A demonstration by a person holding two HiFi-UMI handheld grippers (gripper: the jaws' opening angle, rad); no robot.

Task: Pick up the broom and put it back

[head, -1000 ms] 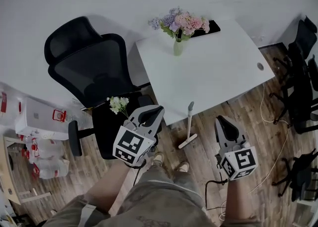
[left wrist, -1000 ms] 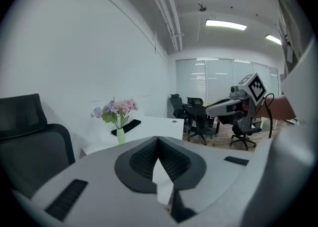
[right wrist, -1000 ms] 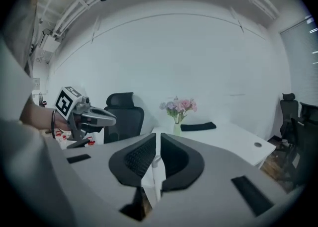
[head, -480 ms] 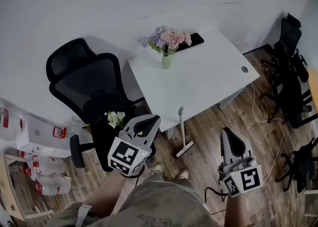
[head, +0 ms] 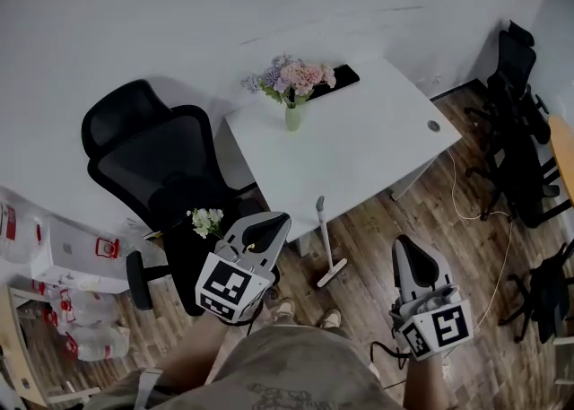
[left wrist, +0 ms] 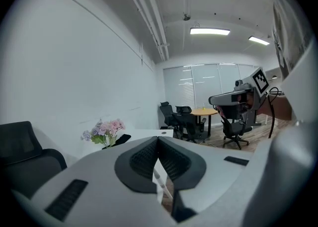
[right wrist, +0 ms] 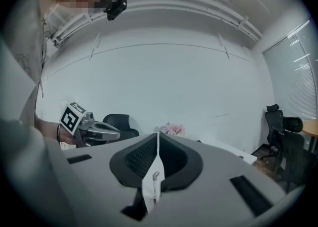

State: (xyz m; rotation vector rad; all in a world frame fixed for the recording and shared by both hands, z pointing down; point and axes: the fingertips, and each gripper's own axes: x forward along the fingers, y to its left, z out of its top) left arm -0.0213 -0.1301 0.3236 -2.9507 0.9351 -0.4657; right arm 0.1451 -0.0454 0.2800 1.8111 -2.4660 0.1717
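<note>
A small broom (head: 325,245) with a pale handle stands on the wood floor, leaning against the front edge of the white desk (head: 359,148). My left gripper (head: 267,223) hangs shut and holds nothing, to the left of the broom and apart from it. My right gripper (head: 406,248) is also shut and holds nothing, to the broom's right. In the right gripper view the broom handle (right wrist: 155,183) shows behind the closed jaws of the right gripper (right wrist: 158,135). In the left gripper view the jaws of the left gripper (left wrist: 158,139) meet at the tip.
A vase of pink and purple flowers (head: 291,85) stands on the desk. A black office chair (head: 157,161) is left of the desk, with a white flower sprig (head: 206,219) by its seat. Boxes (head: 67,251) sit at far left, black chairs (head: 520,130) at right, and a cable (head: 466,211) lies on the floor.
The desk, chair and broom have shifted left and look smaller in the head view. Both grippers stay shut and hold nothing; the right one sits lower in the frame.
</note>
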